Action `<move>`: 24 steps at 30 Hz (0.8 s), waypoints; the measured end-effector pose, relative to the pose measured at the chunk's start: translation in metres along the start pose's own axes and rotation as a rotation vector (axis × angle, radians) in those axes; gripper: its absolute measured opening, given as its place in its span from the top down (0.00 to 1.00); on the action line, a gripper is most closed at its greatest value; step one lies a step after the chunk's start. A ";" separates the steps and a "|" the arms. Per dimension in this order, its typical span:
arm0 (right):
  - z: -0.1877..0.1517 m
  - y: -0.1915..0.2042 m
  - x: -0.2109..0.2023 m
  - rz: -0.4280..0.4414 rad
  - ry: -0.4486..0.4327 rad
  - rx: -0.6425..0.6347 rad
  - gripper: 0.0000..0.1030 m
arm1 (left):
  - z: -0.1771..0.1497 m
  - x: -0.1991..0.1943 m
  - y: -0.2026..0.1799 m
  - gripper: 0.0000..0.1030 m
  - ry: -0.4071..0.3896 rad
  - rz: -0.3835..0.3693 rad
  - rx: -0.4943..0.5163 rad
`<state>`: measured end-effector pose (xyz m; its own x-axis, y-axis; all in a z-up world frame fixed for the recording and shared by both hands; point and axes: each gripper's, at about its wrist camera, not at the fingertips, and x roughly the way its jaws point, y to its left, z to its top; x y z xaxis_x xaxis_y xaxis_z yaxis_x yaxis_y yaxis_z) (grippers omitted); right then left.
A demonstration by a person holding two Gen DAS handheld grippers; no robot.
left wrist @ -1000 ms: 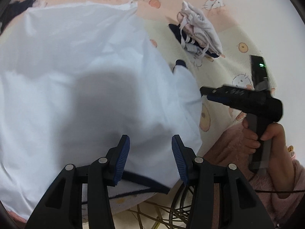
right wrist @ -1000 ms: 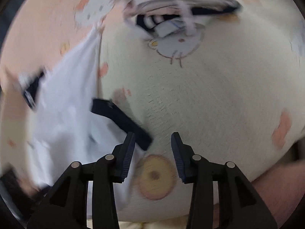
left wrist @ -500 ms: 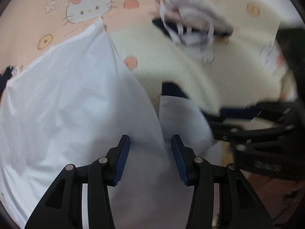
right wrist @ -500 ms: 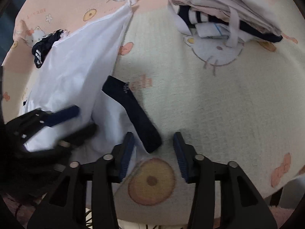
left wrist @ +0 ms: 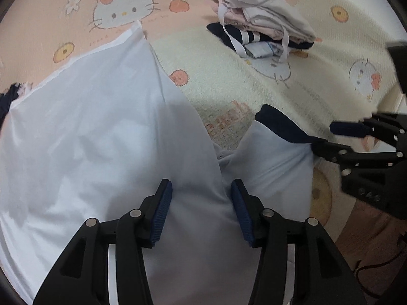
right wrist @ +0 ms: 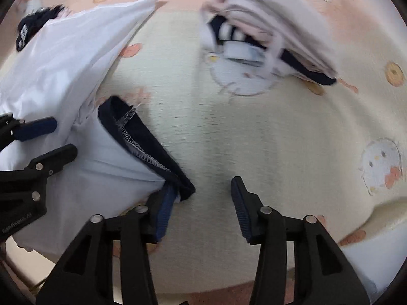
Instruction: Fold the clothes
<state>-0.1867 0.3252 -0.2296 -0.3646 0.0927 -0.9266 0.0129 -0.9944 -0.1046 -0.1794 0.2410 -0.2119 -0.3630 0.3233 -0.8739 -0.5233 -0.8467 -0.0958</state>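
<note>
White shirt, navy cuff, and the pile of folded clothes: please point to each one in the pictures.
White shirt (left wrist: pixel 96 132), left wrist view, on the flat body panel.
Navy cuff (right wrist: pixel 150 147), right wrist view, on the stitched band.
Pile of folded clothes (left wrist: pixel 264 23), left wrist view, on the top garment.

We hold our left gripper (left wrist: pixel 201 203) low with its jaws spread wide, blue pads (left wrist: pixel 161 211) facing each other. Our right gripper (right wrist: pixel 202 203) sits just to its right, jaws likewise parted, its left finger (right wrist: pixel 164 203) touching cloth.
</note>
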 end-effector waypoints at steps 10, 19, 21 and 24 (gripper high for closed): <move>-0.012 -0.013 -0.006 0.454 0.102 0.304 0.62 | -0.032 -0.033 0.009 0.52 -0.064 -0.128 -0.122; 0.017 0.023 0.039 0.236 0.118 0.197 0.64 | -0.072 -0.021 -0.012 0.53 0.023 -0.087 -0.009; 0.017 0.007 0.038 0.184 0.116 0.225 0.64 | -0.072 -0.022 -0.013 0.53 0.042 -0.079 0.018; 0.013 -0.021 0.034 0.030 0.109 0.261 0.64 | -0.072 -0.023 -0.011 0.53 0.042 -0.087 0.010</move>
<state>-0.2112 0.3487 -0.2547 -0.2655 0.0534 -0.9626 -0.2234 -0.9747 0.0075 -0.1094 0.2125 -0.2255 -0.2836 0.3770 -0.8818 -0.5594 -0.8119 -0.1672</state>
